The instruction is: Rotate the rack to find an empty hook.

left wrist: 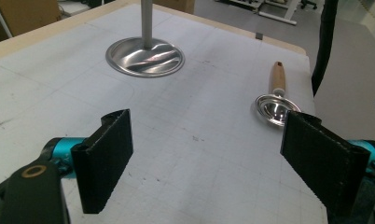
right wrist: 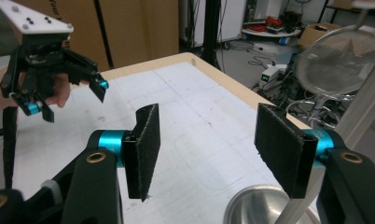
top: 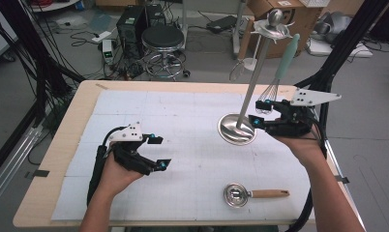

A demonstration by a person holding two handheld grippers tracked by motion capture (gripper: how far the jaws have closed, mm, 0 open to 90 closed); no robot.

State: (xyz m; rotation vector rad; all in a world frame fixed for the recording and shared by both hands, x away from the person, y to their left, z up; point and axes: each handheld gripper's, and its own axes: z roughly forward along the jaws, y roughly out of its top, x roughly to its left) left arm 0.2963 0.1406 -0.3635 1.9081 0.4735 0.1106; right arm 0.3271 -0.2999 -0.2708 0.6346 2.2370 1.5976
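A metal utensil stand (top: pixel 237 128) with a round base and a tall pole rises right of the table's middle. A teal-handled whisk (top: pixel 285 60) hangs from its top, wire head down, and a wire strainer (top: pixel 237 70) hangs behind the pole. My right gripper (top: pixel 260 113) hovers beside the base, just under the whisk head, open with nothing between its pads (right wrist: pixel 213 144). The strainer (right wrist: pixel 339 60) looms at upper right of the right gripper view. A steel scoop with a wooden handle (top: pixel 253 194) lies near the front edge. My left gripper (top: pixel 159 152) is open and empty (left wrist: pixel 209 158).
A white gridded mat (top: pixel 183 121) covers the wooden table. Beyond the far edge stand a black stool (top: pixel 162 41), a computer tower and cardboard boxes. Black frame poles rise at both sides.
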